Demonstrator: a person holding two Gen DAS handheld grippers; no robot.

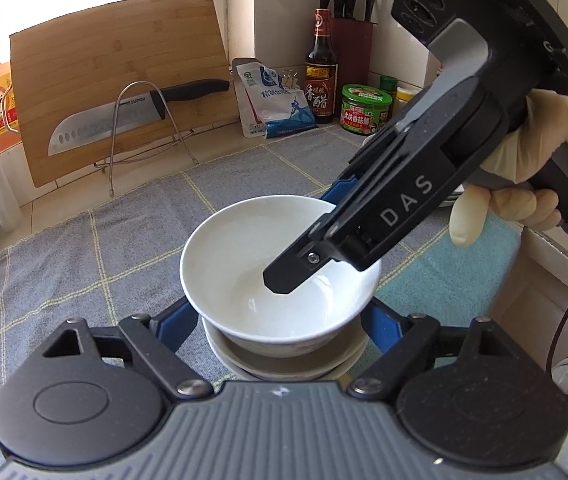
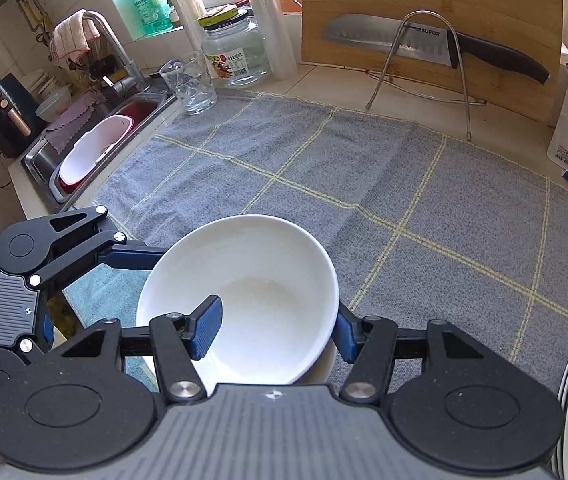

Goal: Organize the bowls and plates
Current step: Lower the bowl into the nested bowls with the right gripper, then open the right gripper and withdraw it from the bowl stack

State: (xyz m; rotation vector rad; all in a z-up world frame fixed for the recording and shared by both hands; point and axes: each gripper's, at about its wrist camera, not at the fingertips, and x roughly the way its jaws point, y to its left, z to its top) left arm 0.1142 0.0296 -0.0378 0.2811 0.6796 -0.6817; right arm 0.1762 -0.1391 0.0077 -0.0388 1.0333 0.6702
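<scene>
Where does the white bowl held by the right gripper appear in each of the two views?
Left wrist: white bowl at lower centre, above a stack of dishes.
Right wrist: bowl at lower centre, gripper pads on its rim.
Shared landmark: the knife against the cutting board.

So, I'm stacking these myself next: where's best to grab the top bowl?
Pinch the top bowl by its side wall, coming from above with one finger inside and one outside. It sits upright, open and wide, and the right gripper pinches it that way.
</scene>
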